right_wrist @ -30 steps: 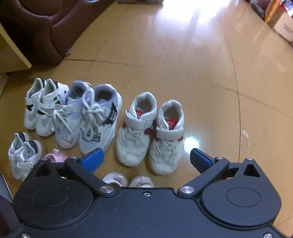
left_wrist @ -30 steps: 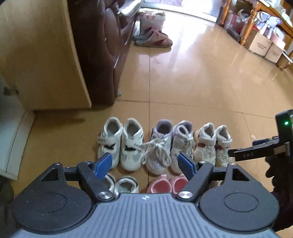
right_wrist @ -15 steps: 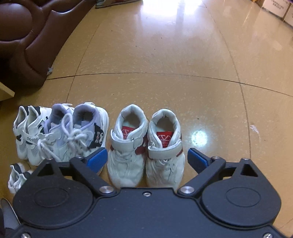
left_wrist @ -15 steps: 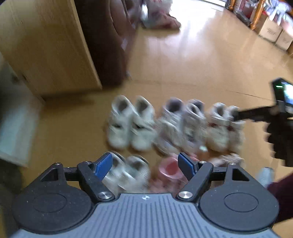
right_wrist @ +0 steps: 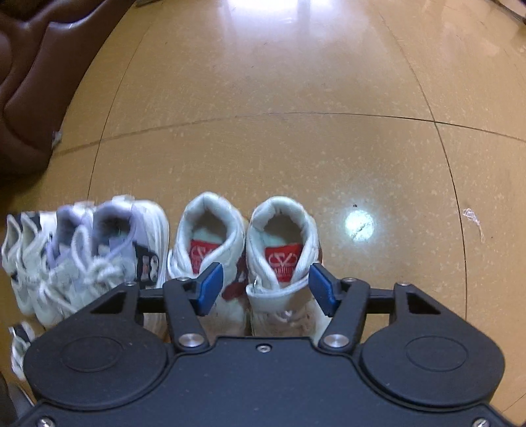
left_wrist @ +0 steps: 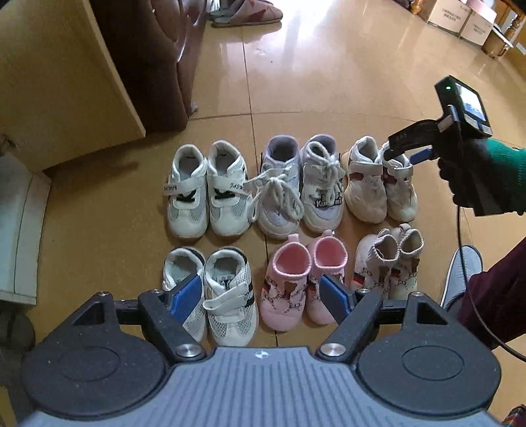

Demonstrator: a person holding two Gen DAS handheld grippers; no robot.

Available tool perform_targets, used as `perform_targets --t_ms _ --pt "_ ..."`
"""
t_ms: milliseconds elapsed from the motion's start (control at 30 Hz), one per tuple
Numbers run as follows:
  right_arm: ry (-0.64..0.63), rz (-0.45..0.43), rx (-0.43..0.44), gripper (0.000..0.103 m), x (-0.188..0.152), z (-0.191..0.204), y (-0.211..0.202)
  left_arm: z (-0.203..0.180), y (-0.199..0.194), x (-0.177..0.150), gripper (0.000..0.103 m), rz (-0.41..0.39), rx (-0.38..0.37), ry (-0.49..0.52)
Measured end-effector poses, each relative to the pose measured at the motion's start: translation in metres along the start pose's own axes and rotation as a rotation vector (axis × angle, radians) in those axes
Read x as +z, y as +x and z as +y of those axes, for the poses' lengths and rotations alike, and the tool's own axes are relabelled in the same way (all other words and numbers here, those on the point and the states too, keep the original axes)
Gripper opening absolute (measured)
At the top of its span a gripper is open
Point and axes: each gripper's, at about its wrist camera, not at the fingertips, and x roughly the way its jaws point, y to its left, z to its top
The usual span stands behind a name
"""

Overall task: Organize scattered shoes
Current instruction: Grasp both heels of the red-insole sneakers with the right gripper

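Two rows of small shoes stand on the tan floor. At the back are a white-and-black pair (left_wrist: 205, 190), a lavender laced pair (left_wrist: 296, 187) and a cream pair with red straps (left_wrist: 381, 184). In front are a white mesh pair (left_wrist: 213, 289), pink booties (left_wrist: 302, 279) and grey-cuffed sock shoes (left_wrist: 391, 262). My left gripper (left_wrist: 259, 292) is open above the front row and holds nothing. My right gripper (right_wrist: 266, 289) is open, its blue pads (right_wrist: 323, 289) straddling the right shoe of the cream pair (right_wrist: 282, 249). From the left wrist, the right gripper (left_wrist: 404, 151) hangs over that shoe's collar.
A brown sofa (left_wrist: 148, 59) and a wooden cabinet (left_wrist: 49, 82) stand at the back left, with slippers (left_wrist: 246, 13) beyond. Cardboard boxes (left_wrist: 460, 16) are at the far right. A gloved hand (left_wrist: 476, 177), a cable and a grey-slippered foot (left_wrist: 463, 272) are on the right.
My left gripper pulled back and up, bringing the front row into view. My right gripper moved forward and down over the cream pair, and its fingers narrowed around the right shoe.
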Motion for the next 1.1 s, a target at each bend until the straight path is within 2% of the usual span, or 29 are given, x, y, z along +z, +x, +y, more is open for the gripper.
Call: perform_targets --t_ms 333,567,833,900,933,1067,1100 --pt "0.026 0.017 0.013 0.062 0.01 0.014 0.019 0.001 0.006 0.005 0.079 0.0 -0.017 -0.018" --pt "-0.002 0.042 -0.033 0.056 0.01 0.02 0.038 0.004 0.012 0.008 0.079 0.012 -0.031 -0.035" --pt "-0.017 0.05 -0.048 0.058 0.012 0.022 0.05 0.004 0.02 0.011 0.079 0.026 -0.043 -0.04" --pt "-0.026 0.039 -0.037 0.052 0.011 0.022 0.049 0.004 0.019 0.012 0.079 0.021 -0.042 -0.041" --pt "-0.032 0.029 -0.025 0.036 0.01 0.021 0.048 0.005 0.018 0.013 0.079 0.017 -0.04 -0.042" --pt "-0.049 0.003 0.007 0.02 0.007 0.019 0.042 0.008 0.015 0.012 0.079 0.001 -0.026 -0.044" --pt "-0.05 -0.005 0.012 0.019 0.005 0.017 0.039 0.009 0.014 0.011 0.079 -0.004 -0.019 -0.046"
